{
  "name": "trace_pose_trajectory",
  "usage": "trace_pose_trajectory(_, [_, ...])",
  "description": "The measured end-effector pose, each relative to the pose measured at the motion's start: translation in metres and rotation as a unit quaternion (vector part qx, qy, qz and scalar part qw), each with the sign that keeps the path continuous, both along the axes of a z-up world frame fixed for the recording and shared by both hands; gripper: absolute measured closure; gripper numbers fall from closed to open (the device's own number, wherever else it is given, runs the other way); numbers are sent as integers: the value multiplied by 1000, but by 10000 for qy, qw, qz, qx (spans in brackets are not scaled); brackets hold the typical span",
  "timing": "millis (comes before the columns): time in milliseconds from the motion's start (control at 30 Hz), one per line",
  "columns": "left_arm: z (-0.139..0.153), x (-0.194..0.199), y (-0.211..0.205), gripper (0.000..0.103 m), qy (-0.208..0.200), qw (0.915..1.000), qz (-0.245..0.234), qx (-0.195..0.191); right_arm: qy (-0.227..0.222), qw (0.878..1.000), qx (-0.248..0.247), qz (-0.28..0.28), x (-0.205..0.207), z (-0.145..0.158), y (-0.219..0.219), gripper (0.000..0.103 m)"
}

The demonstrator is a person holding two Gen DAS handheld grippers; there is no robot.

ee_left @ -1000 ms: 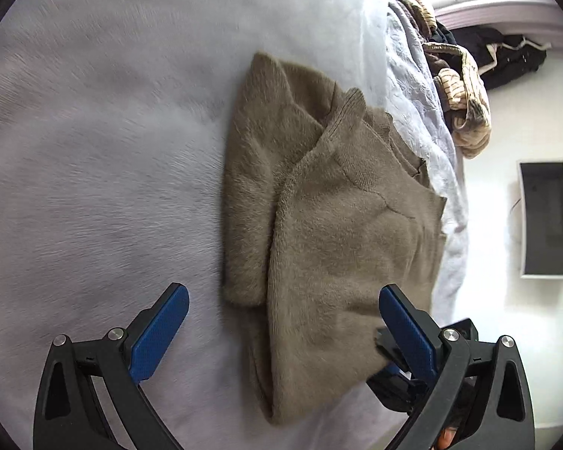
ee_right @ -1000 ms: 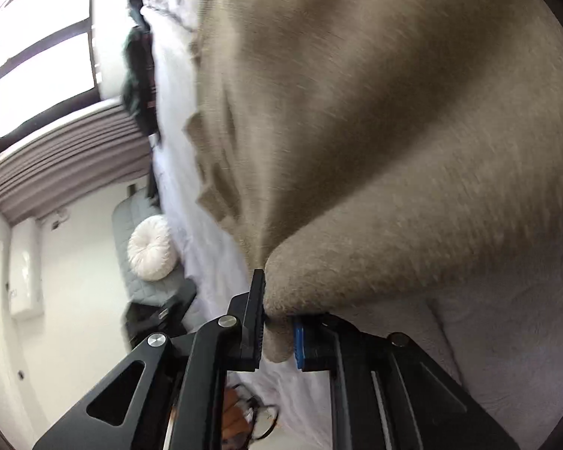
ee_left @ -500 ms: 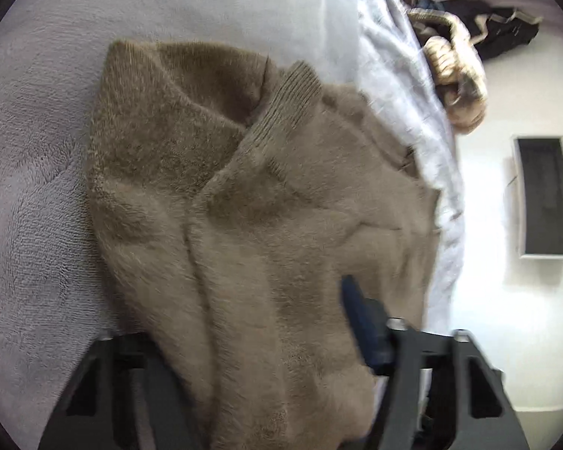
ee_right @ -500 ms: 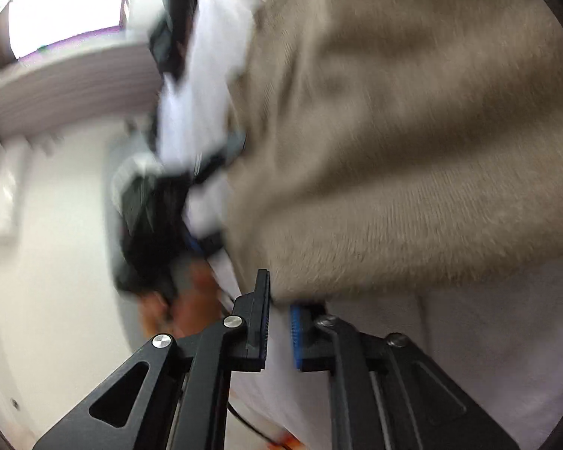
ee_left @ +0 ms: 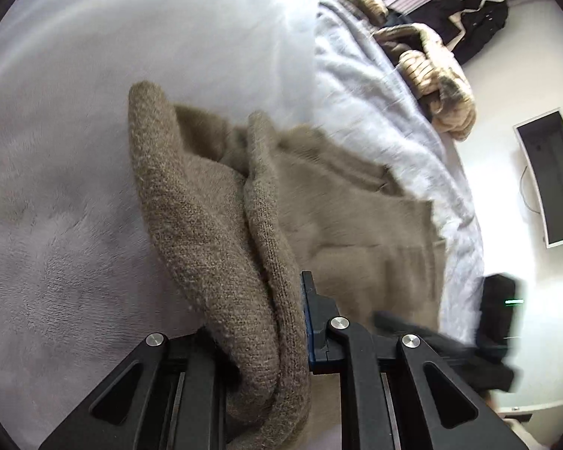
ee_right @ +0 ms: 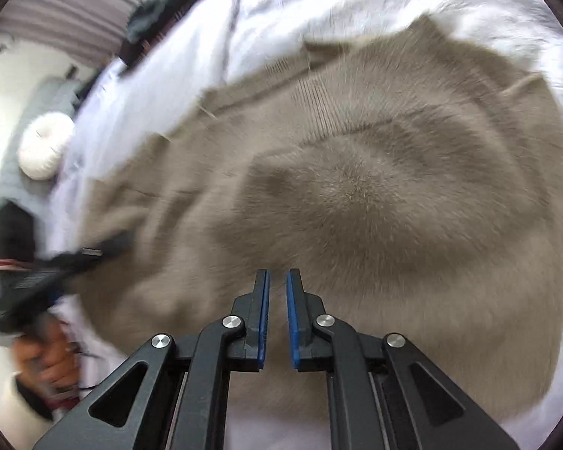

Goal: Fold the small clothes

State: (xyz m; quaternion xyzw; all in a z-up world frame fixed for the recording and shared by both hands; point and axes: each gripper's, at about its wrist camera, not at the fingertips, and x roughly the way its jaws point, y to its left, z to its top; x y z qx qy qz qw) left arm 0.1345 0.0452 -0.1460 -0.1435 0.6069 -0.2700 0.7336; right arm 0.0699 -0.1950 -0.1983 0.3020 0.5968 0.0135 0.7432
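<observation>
The left gripper (ee_left: 281,322) has a thick fold of the brown knit sweater (ee_left: 221,232) between its jaws, and the jaws are closing on it right now. The wool bunches up and spills over the jaw on the left side, and the blue pad on the other side presses against it. The rest of the sweater lies past the jaws on the fluffy white blanket (ee_left: 75,131) of the bed, with more of it spread out to the right of the jaws. The right gripper (ee_right: 277,315) has its jaws almost shut, with just a thin gap between the blue pads, and nothing is in that gap. It hangs over the sweater, whose soft middle fills the view just ahead of the jaws and to both sides. To the left of those jaws you can see the person's hand (ee_right: 45,356) holding the other gripper at the sweater's edge, but that part is blurry. The step now looks like folding one side of the sweater over the rest. To do it well, the left jaws should hold all the layers of the fold, not only the top one, so no part slips out and sags. Lift just enough for the wool to clear the blanket, then carry it across and lay it down flat so the edges line up. The right jaws could press gently on the middle of the sweater so it does not slide along. Go slow, because fuzzy wool stretches and drags on a fluffy blanket.
</observation>
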Motion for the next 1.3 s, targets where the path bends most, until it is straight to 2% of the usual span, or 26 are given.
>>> trace_pose_trajectory(67, [14,-3,-12,85,-104,9999,-5,-62,1,9996,-183,204,3,-10,8,94])
trace_pose_trajectory(167, [38,-11,-42,85,-388,9991,-181,62,-40,9991,-268,340,7,-7,15,94])
trace_pose_trajectory(300, [68,-26,-102,85,-748,9951,-635,157,-244,9970,726,139,-6,0,-20,94])
trace_pose_trajectory(433, [87,-52,-183,85,-1103,9841,-1383,174,-660,9871,1309,-635,-45,16,-87,94])
trace_pose_trajectory(567, [76,-78,-255,84,-1111,9744,-1927,328,-829,9717,1875,-1176,-80,11,-147,93])
trace_pose_trajectory(667, [44,-88,-286,84,-817,9738,-1991,730,-570,9605,2323,-1421,-92,-17,-167,90])
trace_pose_trajectory(733, [29,-90,-292,84,-576,9747,-1941,950,-417,9546,2497,-1569,-96,-33,-171,90])
trace_pose_trajectory(800, [27,-94,-288,84,-540,9752,-1907,991,-460,9456,2733,-1706,-100,-40,-170,90])
trace_pose_trajectory(833, [30,-95,-285,71,-613,9744,-1905,1025,-487,9416,2821,-1776,-100,-43,-171,90])
trace_pose_trajectory(867, [35,-97,-282,40,-749,9729,-1899,1086,-507,9379,2905,-1826,-100,-46,-170,90])
trace_pose_trajectory(900, [42,-98,-280,26,-930,9716,-1854,1139,-505,9355,2961,-1862,-100,-48,-169,89])
trace_pose_trajectory(933, [53,-99,-276,20,-1193,9701,-1783,1138,-485,9327,3018,-1914,-101,-51,-172,89])
trace_pose_trajectory(1000, [69,-99,-272,20,-1486,9665,-1826,1022,-471,9284,3106,-1986,-103,-49,-171,89])
trace_pose_trajectory(1100, [79,-93,-267,20,-1571,9663,-1696,1131,-451,9181,3279,-2181,-105,-54,-175,89])
trace_pose_trajectory(1200, [73,-86,-253,20,-1523,9682,-1448,1355,-530,9048,3454,-2432,-110,-55,-180,89])
trace_pose_trajectory(1300, [58,-75,-231,20,-1300,9710,-1078,1692,-647,8923,3594,-2653,-111,-55,-190,89])
